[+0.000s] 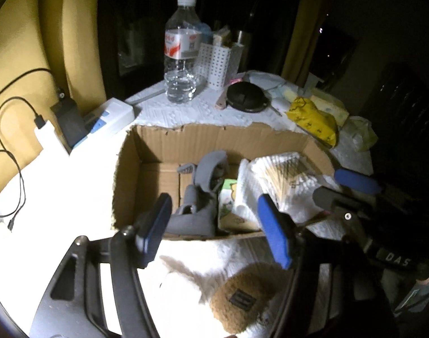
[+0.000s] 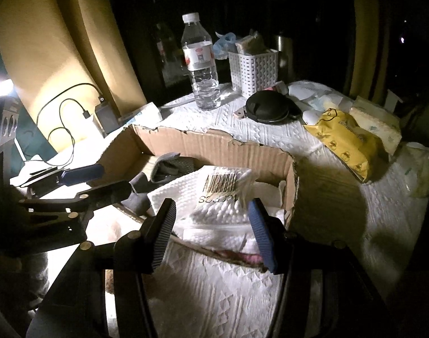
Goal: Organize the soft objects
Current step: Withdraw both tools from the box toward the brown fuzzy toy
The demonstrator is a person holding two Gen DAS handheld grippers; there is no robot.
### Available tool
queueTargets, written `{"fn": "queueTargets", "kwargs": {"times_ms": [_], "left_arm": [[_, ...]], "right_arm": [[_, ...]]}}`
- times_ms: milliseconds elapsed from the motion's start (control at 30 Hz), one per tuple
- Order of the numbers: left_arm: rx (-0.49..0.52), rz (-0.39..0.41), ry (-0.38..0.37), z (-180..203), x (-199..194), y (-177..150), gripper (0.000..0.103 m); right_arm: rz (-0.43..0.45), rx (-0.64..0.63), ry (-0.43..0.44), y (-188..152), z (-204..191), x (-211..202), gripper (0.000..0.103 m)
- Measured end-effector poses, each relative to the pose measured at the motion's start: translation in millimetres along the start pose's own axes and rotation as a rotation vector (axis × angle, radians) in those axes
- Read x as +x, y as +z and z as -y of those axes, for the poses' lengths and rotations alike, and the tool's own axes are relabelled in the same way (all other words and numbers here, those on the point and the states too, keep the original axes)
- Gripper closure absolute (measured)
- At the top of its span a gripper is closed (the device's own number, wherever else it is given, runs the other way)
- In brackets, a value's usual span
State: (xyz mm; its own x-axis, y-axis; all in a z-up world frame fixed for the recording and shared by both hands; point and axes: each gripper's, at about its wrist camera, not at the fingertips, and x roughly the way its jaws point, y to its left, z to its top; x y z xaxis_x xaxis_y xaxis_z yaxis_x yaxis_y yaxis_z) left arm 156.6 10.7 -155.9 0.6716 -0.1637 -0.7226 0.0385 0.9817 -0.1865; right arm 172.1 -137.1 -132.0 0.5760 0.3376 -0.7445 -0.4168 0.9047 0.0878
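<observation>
Left gripper (image 1: 217, 225) fingers stood apart and empty over the brown plush (image 1: 242, 298) on the counter (image 1: 73, 191); right gripper (image 2: 214, 233) likewise over the swab pack (image 2: 223, 194) inside the cardboard box (image 1: 146, 146). Looked like between placements; next move probably needed the plush grasped and boxed.

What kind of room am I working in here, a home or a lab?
Most likely a home, lit dimly at night: a small cloth-covered table pushed against yellow curtains, cluttered with a water bottle, a yellow tissue pack and a torn cardboard box of household odds.
</observation>
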Motion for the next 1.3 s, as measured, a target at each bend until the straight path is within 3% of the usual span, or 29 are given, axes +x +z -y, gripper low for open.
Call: {"fn": "queueTargets", "kwargs": {"times_ms": [567, 1300], "left_arm": [[0.006, 0.064, 0.003, 0, -55, -22, 0.038], [-0.015, 0.048, 0.057, -29, -83, -60, 0.037]], "right_arm": [[0.036, -0.026, -0.015, -13, -25, -37, 0.046], [0.018, -0.062, 0.018, -33, -65, -39, 0.046]]}}
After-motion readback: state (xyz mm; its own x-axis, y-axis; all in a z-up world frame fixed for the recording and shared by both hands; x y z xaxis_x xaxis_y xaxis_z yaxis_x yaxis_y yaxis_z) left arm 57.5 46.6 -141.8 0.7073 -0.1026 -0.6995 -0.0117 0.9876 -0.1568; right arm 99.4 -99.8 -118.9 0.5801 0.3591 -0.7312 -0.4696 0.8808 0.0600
